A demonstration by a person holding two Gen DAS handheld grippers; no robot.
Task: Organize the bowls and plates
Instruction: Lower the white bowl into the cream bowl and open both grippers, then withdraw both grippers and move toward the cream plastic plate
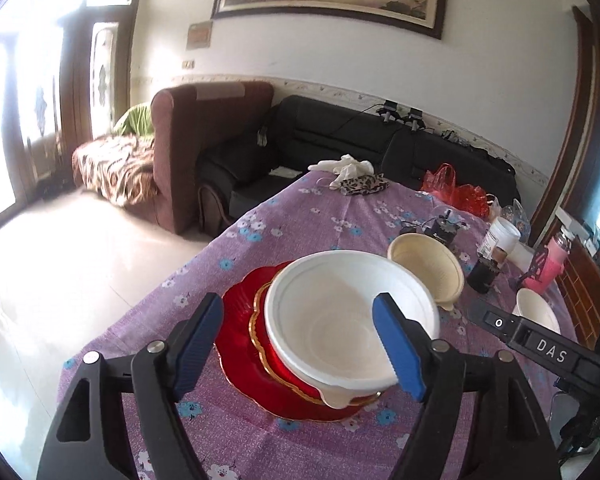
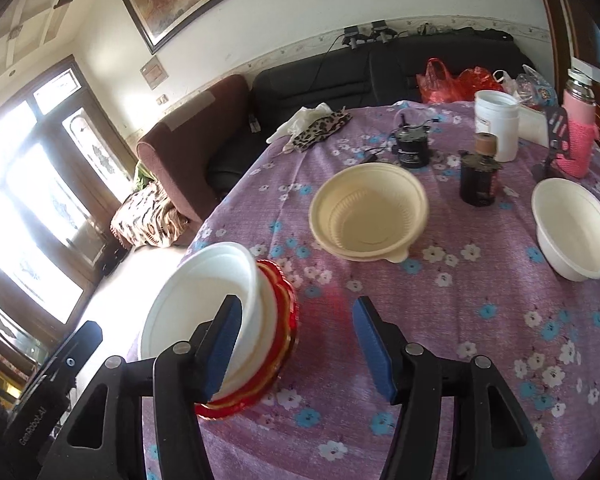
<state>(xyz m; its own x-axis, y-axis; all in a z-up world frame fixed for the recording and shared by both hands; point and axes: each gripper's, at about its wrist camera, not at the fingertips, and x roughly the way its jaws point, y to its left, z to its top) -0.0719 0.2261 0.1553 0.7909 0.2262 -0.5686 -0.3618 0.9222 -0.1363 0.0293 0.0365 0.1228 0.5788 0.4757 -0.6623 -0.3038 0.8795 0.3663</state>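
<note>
White bowl [image 1: 352,320] between parted jaws.

Left gripper [image 1: 304,346]: jaws held wide apart, tilted downward, blue pads facing inward, nothing pressed between them. Right gripper [image 2: 296,348]: jaws likewise parted, angled downward, nothing clamped. The right gripper's black body is seen at the left view's right edge.

"DAS" in white on the black gripper body [image 1: 552,354], right edge; "GenRobot.AI" on the black gripper body [image 2: 32,424], near left corner.
</note>
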